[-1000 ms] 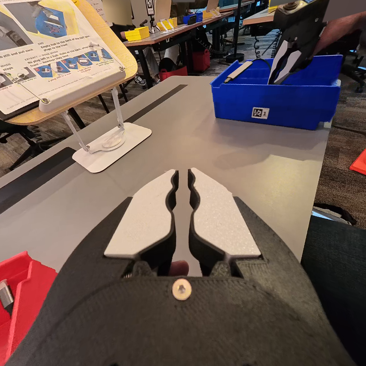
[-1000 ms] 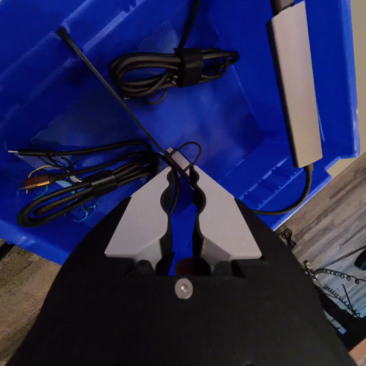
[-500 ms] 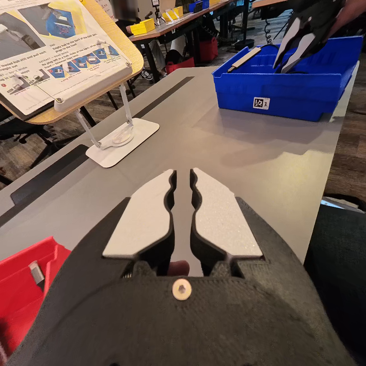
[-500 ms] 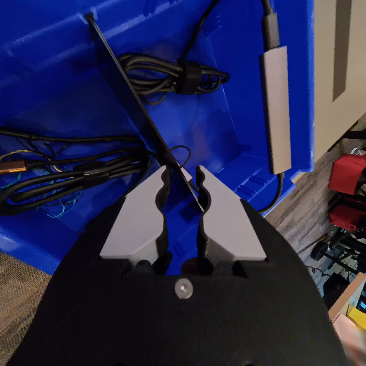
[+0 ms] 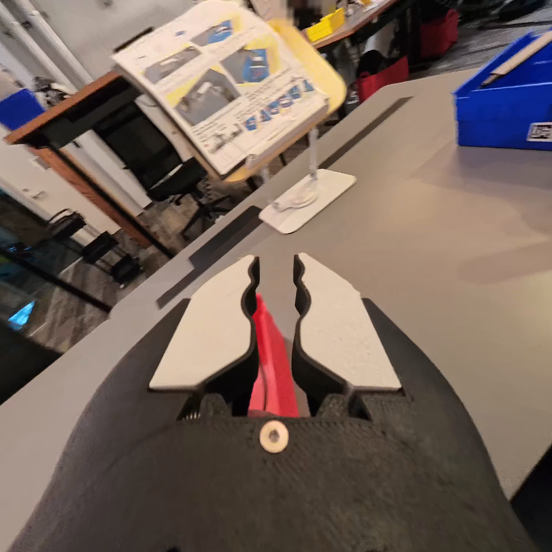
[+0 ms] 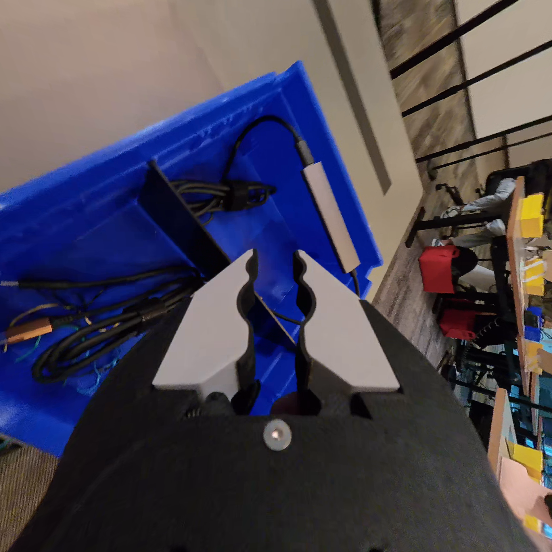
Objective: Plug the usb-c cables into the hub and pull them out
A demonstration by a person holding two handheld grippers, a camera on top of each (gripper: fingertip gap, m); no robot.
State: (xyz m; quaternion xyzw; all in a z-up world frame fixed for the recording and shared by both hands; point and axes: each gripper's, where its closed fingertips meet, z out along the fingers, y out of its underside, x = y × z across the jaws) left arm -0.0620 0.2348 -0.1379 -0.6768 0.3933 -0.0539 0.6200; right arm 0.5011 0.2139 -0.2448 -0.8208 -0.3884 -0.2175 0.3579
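Left tool released, gap between fingers, nothing gripped; hangs above grey worktop, red bin visible through gap at lower centre. Instruction sheet on stand upper centre. Blue bin upper right.

Right tool released, empty, poised over blue bin. Silver hub leans on bin wall, right of centre. Bundled black cables centre top; more cables left, beyond black divider.

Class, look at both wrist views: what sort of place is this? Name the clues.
Probably a shared workshop or lab: rows of work tables carrying yellow boxes, an instruction sheet on a stand, and a blue parts bin.
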